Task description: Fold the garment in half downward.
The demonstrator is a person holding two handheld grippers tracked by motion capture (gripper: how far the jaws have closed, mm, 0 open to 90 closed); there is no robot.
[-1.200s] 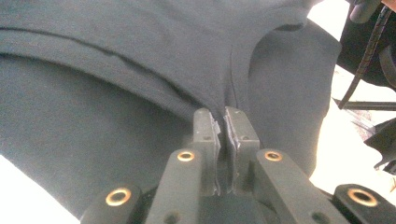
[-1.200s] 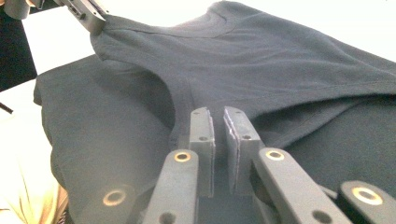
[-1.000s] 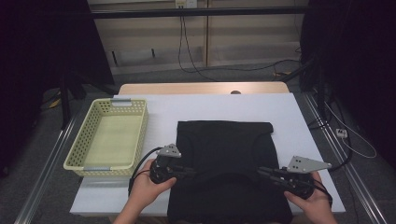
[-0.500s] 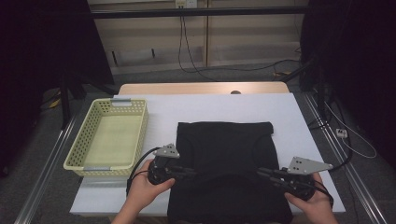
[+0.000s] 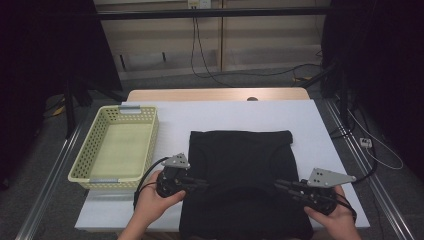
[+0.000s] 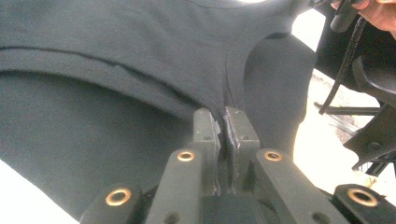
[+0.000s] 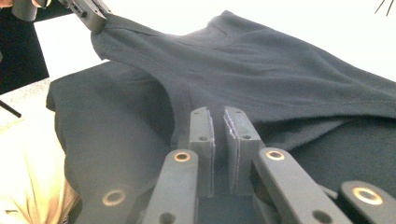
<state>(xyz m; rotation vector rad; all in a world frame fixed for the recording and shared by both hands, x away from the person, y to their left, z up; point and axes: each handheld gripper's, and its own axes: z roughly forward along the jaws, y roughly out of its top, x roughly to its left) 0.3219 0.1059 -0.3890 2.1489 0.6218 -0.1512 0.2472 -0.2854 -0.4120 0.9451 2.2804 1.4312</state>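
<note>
A black T-shirt (image 5: 241, 165) lies flat on the white table (image 5: 225, 115), its near part hanging over the front edge. My left gripper (image 5: 202, 184) is shut on the shirt's left side; in the left gripper view the jaws pinch a fold of black cloth (image 6: 140, 60) at a seam. My right gripper (image 5: 278, 184) is shut on the shirt's right side, where the cloth (image 7: 261, 65) runs in between its jaws. A band of cloth stretches between the two grippers, slightly raised. The left gripper (image 7: 91, 16) also appears far off in the right gripper view, holding that band.
A pale yellow plastic basket (image 5: 85, 165) with nothing in it stands on the left side of the table, close to my left hand. Bare white table lies behind and to the right of the shirt. Cables (image 5: 370, 145) trail over the floor at the right.
</note>
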